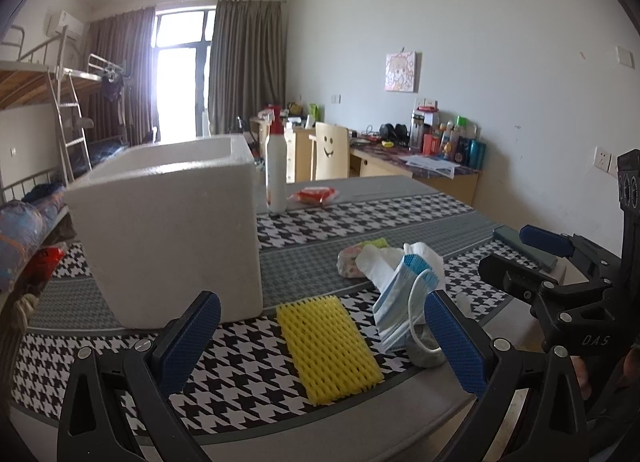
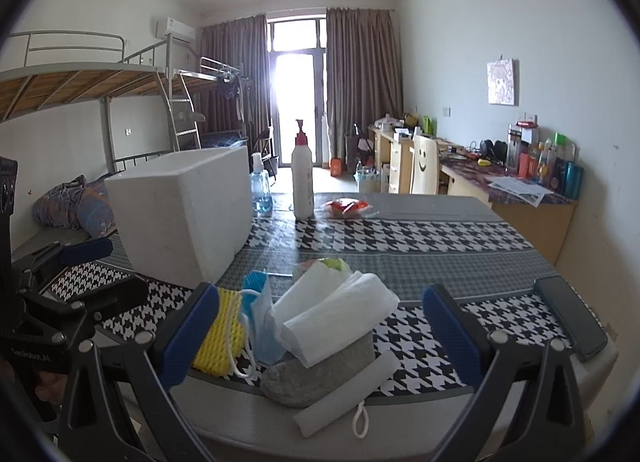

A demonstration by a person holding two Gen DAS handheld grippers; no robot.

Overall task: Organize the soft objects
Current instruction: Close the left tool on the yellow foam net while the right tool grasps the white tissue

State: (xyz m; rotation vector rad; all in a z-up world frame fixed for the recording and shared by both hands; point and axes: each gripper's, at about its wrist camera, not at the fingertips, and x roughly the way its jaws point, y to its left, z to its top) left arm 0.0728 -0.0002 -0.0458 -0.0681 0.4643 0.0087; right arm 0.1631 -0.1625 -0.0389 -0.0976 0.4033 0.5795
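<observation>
A yellow foam net sleeve (image 1: 327,348) (image 2: 219,336) lies flat near the table's front edge. Beside it sits a heap: a blue face mask (image 1: 400,302) (image 2: 262,320), white tissue paper (image 1: 380,262) (image 2: 332,318), a grey sock (image 1: 424,348) (image 2: 320,372) and a small floral pouch (image 1: 349,260). A white foam box (image 1: 172,229) (image 2: 184,209) stands open-topped at the left. My left gripper (image 1: 322,342) is open, hovering in front of the yellow sleeve, empty. My right gripper (image 2: 320,334) (image 1: 524,258) is open in front of the heap, holding nothing.
A white pump bottle (image 1: 276,165) (image 2: 302,177) and a red packet (image 1: 316,194) (image 2: 346,207) stand at the table's far side, with a clear blue bottle (image 2: 260,185) behind the box. A dark phone (image 2: 570,316) (image 1: 524,248) lies at the right edge. The houndstooth tablecloth (image 1: 360,217) covers the table.
</observation>
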